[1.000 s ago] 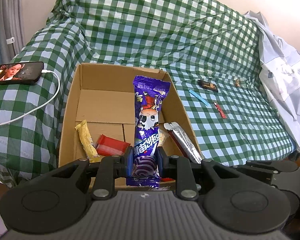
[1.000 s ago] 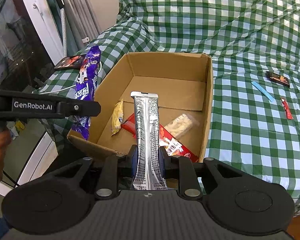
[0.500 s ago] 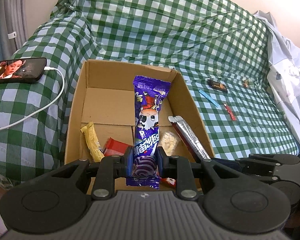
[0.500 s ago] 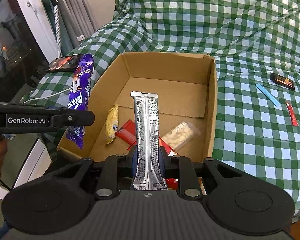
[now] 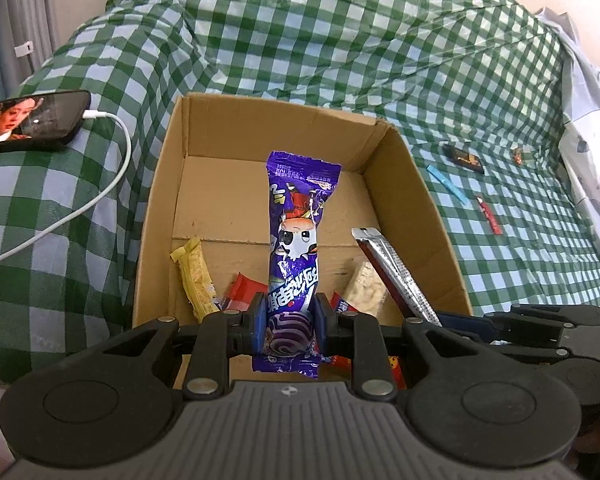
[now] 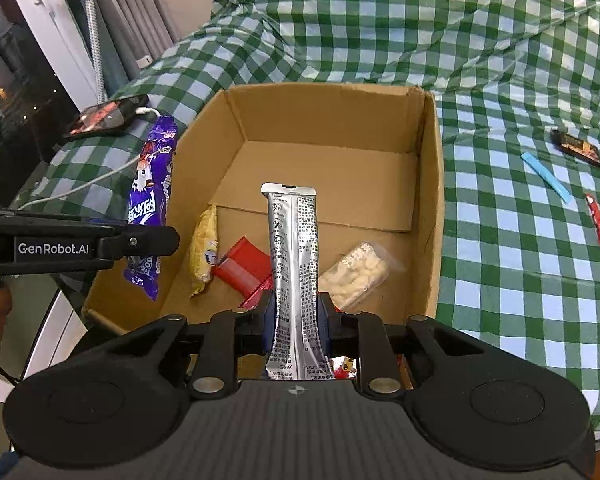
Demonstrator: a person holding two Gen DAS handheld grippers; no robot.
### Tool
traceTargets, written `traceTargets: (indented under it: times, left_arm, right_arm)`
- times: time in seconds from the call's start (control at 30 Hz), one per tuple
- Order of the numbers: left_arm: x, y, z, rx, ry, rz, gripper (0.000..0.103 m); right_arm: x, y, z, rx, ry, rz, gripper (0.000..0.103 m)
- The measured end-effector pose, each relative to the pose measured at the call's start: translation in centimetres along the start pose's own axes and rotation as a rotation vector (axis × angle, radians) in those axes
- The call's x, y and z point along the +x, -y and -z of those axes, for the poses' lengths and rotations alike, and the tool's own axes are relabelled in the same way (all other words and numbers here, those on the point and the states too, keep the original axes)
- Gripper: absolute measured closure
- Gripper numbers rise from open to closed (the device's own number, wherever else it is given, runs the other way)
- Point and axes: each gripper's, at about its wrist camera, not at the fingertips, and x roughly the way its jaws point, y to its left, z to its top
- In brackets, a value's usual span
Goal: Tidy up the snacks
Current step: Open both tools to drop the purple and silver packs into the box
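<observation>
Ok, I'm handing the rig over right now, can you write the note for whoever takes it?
Left gripper: shut on the purple snack pack, over the cardboard box.
Right gripper: shut on the silver snack stick, also over the box.
In the box: yellow bar, red pack, clear bag of pale pieces.
Left: drop both, then fetch the blue stick, red stick and dark bar from the checked cover.

Purple wrapper (image 5: 296, 240), green-checked cover (image 5: 340, 48)
</observation>
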Motion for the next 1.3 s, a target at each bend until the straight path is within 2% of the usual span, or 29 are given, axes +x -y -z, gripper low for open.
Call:
traceTargets:
  times: [0.33, 0.4, 0.43, 0.47, 0.5, 0.53, 0.6, 0.7, 0.83, 1.0, 1.2, 1.3]
  left_arm:
    - [3.2, 0.4, -1.6, 0.029, -0.014, -0.025, 0.076]
    - [3.7, 0.5, -1.8, 0.044, -0.012, -0.036, 0.071]
    - [3.8, 0.5, -1.9, 0.043, -0.009, -0.049, 0.045]
    - [3.7, 0.5, -1.9, 0.033, -0.006, -0.067, 0.015]
    - [3.5, 0.3, -1.8, 0.013, 0.010, -0.100, 0.008]
    - [3.1, 0.1, -1.6, -0.002, 0.032, -0.114, 0.000]
    - [2.5, -0.4, -1.1, -0.007, 0.031, -0.120, 0.000]
    - [2.1, -0.8, -0.1, -0.025, -0.011, -0.124, 0.000]
    - [1.0, -0.9, 1.6, -0.042, -0.045, -0.117, 0.000]
    - [-1.2, -0.4, 3.0, -0.040, -0.029, -0.126, 0.000]
    - [-4.0, 1.0, 4.1, -0.039, 0.004, -0.168, 0.000]
    - [-5.5, 1.8, 5.1, -0.032, 0.014, -0.163, 0.000]
  right_arm:
    - [2.8, 1.6, -1.4, 0.030, -0.023, 0.009, 0.079]
    - [3.2, 1.9, -1.8, 0.040, -0.020, 0.003, 0.075]
    - [3.3, 2.1, -1.9, 0.054, -0.017, -0.005, 0.075]
    - [3.2, 2.3, -2.1, 0.075, -0.011, -0.005, 0.063]
    - [3.3, 2.5, -2.4, 0.100, -0.010, -0.004, 0.044]
    - [3.4, 2.5, -2.7, 0.127, -0.009, 0.005, 0.039]
    - [3.3, 2.8, -2.8, 0.153, -0.015, 0.027, 0.031]
    - [2.7, 2.5, -2.2, 0.135, -0.032, 0.032, 0.024]
    - [1.5, 1.5, -0.7, 0.105, -0.061, 0.044, 0.023]
    - [-0.7, 0.1, 1.1, 0.105, -0.073, 0.046, 0.023]
    - [-4.1, -1.9, 2.5, 0.072, -0.027, 0.055, 0.020]
    - [-5.7, -2.6, 3.1, 0.062, 0.003, 0.055, 0.020]
